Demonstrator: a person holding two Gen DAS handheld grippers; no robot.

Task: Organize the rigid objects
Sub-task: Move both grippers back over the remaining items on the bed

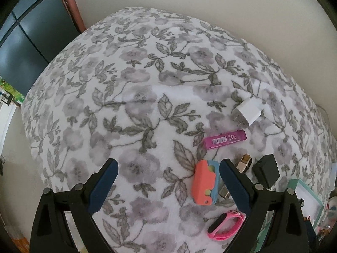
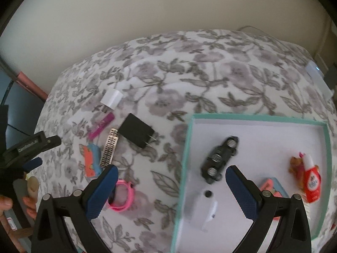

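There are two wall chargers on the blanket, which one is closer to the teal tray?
The black wall charger, prongs pointing toward the teal tray; the white wall charger lies farther away, beyond the purple tube.

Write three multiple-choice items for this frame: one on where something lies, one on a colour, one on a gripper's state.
1. Where does the black toy car lie?
A. on the floral blanket
B. inside the teal-rimmed tray
C. between the left gripper's fingers

2. What colour is the wristband?
A. pink
B. green
C. yellow

3. How does the right gripper stand?
A. shut on the black charger
B. shut on the wristband
C. open, holding nothing

Answers:
1 B: the car rests on the white floor of the tray, apart from the blanket.
2 A: its band is pink with a black face.
3 C: its blue fingers are spread wide with nothing between them.
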